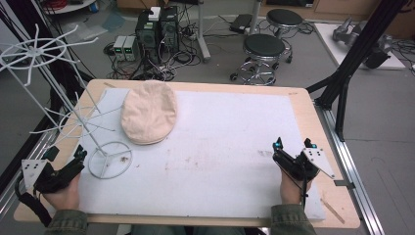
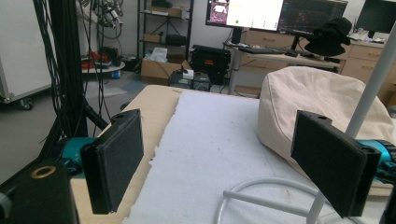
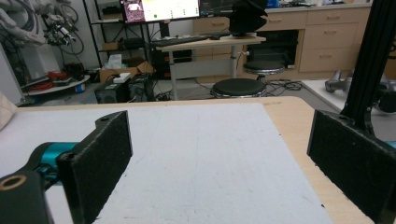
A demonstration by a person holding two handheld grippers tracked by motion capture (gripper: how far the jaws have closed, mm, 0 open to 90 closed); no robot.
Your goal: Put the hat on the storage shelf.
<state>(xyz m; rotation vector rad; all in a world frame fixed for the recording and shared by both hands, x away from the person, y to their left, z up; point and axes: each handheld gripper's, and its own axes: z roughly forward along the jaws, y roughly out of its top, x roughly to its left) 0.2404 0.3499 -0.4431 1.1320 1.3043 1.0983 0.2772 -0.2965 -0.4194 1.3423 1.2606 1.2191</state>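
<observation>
Left gripper (image 1: 77,155) at near-left corner of worktop (image 1: 313,122), held in left hand (image 1: 63,193), fingers (image 2: 114,163) wide apart, gripping nothing. Just ahead of it: round wire base (image 1: 109,159) of white wire stand (image 1: 58,93), pole rising and leaning left, spoked ring on top, wire arms lower down. Left gripper view: base ring (image 2: 261,186) lying between the two pads, white pole (image 2: 369,88) crossing in front of right pad.

Cream cap (image 1: 149,111) sitting flat on white mat (image 1: 220,152), far-left part of the mat, just behind and right of stand base, near it, touching or not can't tell. Also seen in left gripper view as cream dome (image 2: 317,102) beyond the right pad.

Right gripper (image 1: 294,147) at near-right side of mat, held in right hand (image 1: 292,188), grey three-cornered plate on top, fingers (image 3: 100,158) spread wide, nothing between them. Well apart from cap and stand.

Mat stained brown around centre. Green sleeves at bottom edge. Beyond worktop: two black stools (image 1: 264,49), computer towers (image 1: 157,29) with cable tangle on floor, monitors (image 2: 275,14) on a desk.
</observation>
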